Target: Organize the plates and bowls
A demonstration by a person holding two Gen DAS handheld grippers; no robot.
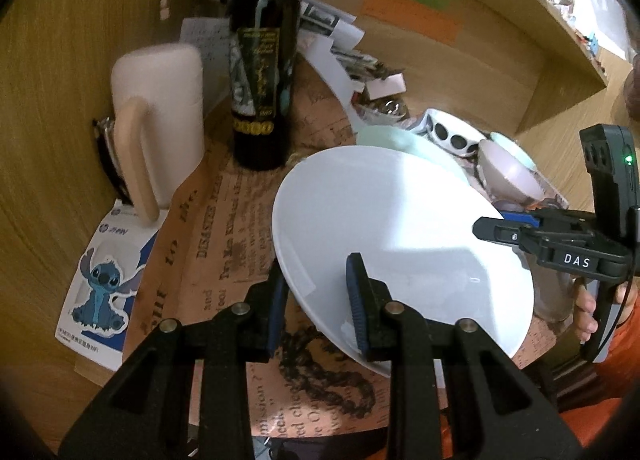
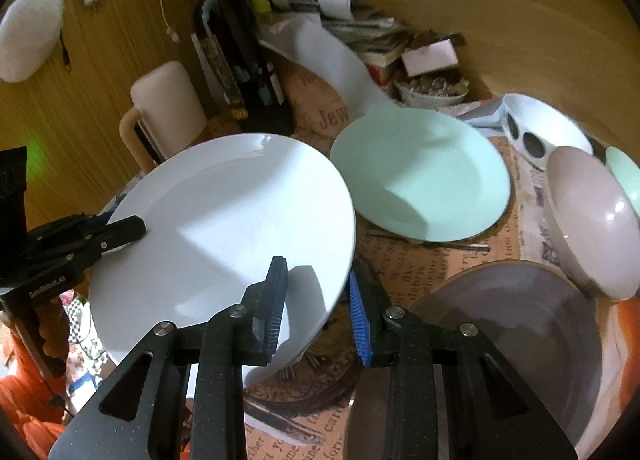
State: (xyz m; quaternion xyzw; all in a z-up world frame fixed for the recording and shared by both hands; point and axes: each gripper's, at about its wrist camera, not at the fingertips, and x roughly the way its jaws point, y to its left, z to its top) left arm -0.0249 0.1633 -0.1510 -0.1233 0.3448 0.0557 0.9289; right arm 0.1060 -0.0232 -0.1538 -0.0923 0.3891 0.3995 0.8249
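Note:
A white plate hangs tilted above the newspaper-print mat, held at two opposite rims. My left gripper is shut on its near-left rim, one blue pad above and one below; the right wrist view shows it at the far left. My right gripper is shut on the opposite rim and reaches in from the right in the left wrist view. Behind lie a mint plate, a white dotted bowl, a pinkish-grey bowl on its side, and a large grey plate.
A dark wine bottle and a cream mug stand at the back left against the wooden wall. Papers and books pile up at the back. A cartoon sticker card lies at the left. A small mint bowl sits far right.

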